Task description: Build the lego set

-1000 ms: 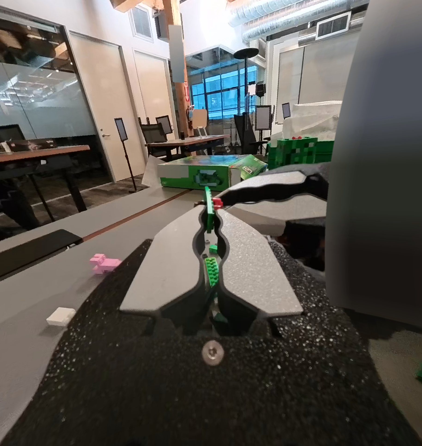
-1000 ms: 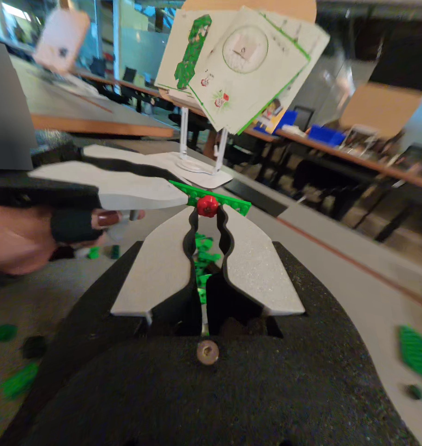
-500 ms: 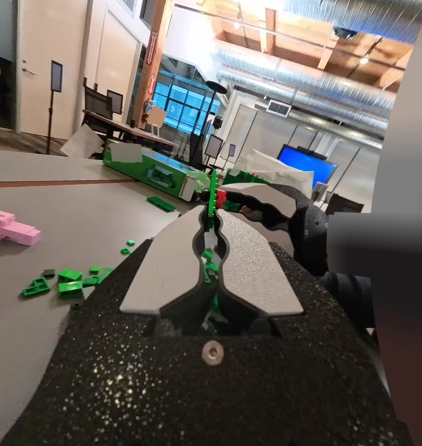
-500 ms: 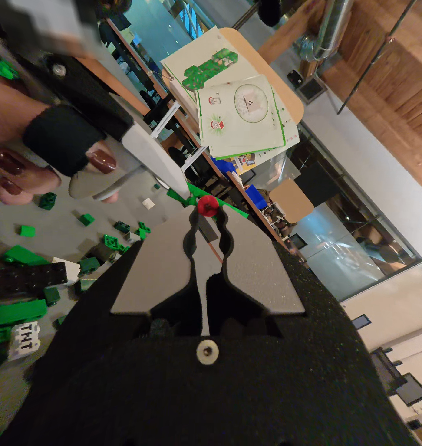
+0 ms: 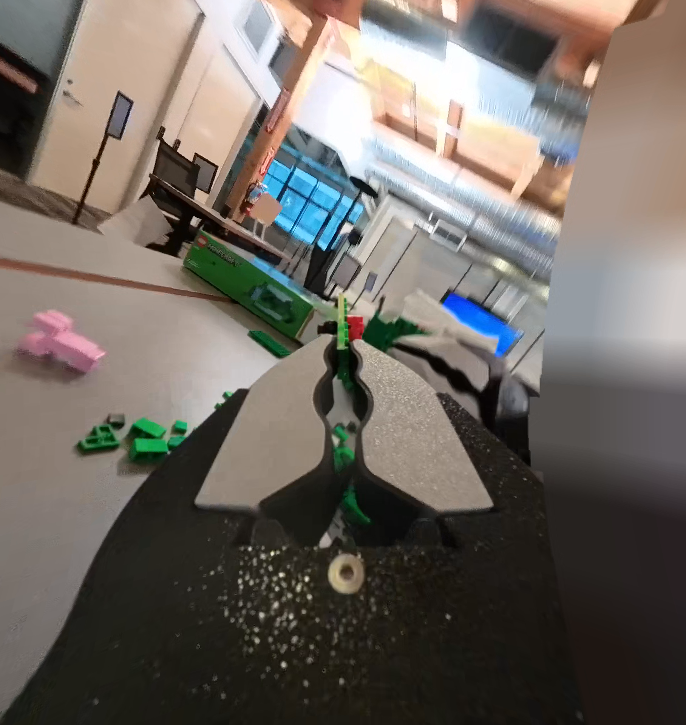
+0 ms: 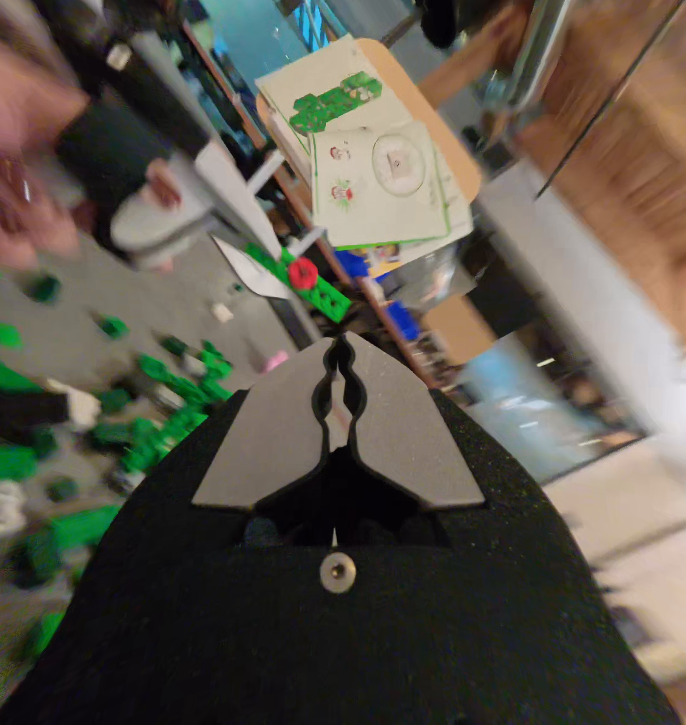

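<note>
Your left gripper (image 5: 342, 345) has its jaws pinched onto the lower edge of a thin green plate (image 5: 342, 321), which stands on edge above the fingertips with a small red piece (image 5: 356, 326) stuck to its right face. Your right gripper (image 6: 340, 342) has its fingertips drawn together with nothing between them; it sits just below and apart from the same green plate (image 6: 325, 296), whose red round stud (image 6: 303, 273) faces this camera. In the right wrist view your left hand (image 6: 23, 157) shows at the upper left, blurred, wrapped around its gripper. Beyond the plate an open instruction booklet (image 6: 380, 184) stands propped on a stand. On the grey table (image 5: 98, 490) lie loose green bricks (image 5: 143, 439), a pink brick animal (image 5: 59, 347) farther left, and a green set box (image 5: 251, 292) at the back.
</note>
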